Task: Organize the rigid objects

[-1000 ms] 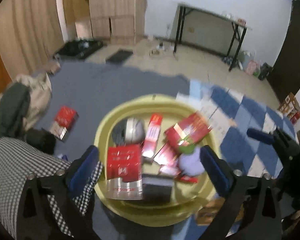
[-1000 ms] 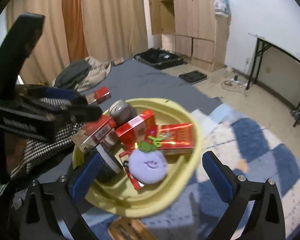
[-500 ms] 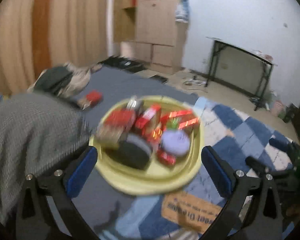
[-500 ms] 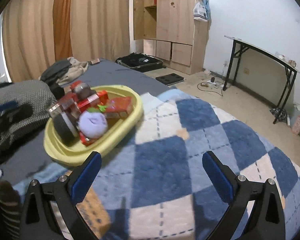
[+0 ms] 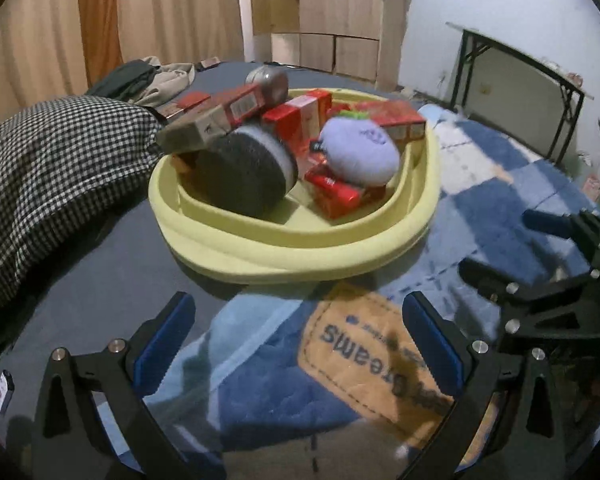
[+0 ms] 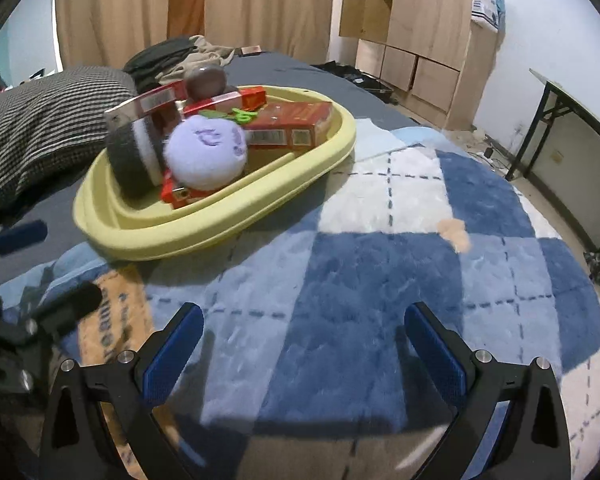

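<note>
Grippers withdrew; basin (image 5: 296,240) (long axis seemingly receding).

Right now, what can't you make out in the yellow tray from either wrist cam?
- Tray floor under the pile: hidden in both views by the red boxes, purple plush and dark round sponge.
- Far rim of the yellow tray: left view, blocked by the stacked boxes.
- Box print: too small and blurred in both views.
- Grey round object at the back: partly covered by boxes, identity unclear.
</note>
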Demonstrator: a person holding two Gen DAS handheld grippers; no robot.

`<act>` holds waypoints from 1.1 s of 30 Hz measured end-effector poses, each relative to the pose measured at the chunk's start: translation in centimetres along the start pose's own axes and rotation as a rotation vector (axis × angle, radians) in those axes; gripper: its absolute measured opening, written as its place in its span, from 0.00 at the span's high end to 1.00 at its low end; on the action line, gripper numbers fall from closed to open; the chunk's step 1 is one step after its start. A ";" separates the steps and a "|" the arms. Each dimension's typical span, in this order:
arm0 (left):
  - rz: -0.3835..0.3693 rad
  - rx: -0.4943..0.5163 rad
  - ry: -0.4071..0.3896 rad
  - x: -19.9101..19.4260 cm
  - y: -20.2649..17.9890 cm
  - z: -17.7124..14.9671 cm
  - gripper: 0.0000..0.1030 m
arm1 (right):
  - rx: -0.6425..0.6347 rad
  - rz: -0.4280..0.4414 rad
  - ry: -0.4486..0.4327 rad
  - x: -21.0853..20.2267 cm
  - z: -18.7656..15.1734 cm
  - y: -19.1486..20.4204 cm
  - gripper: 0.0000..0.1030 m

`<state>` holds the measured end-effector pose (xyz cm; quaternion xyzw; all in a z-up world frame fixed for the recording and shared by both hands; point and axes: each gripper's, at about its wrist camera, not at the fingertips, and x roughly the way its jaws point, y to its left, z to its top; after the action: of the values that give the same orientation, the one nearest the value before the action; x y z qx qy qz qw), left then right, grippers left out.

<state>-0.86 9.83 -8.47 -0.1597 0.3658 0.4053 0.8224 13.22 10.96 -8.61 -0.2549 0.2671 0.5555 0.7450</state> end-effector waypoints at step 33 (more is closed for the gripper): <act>0.009 -0.104 0.090 4.7 0.9 -1.0 0.00 | 0.000 -0.013 0.048 3.1 -1.2 -0.2 0.00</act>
<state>-0.11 12.37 -12.51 -0.2185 0.3818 0.4199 0.7938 14.06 12.26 -11.57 -0.2699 0.2832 0.5442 0.7422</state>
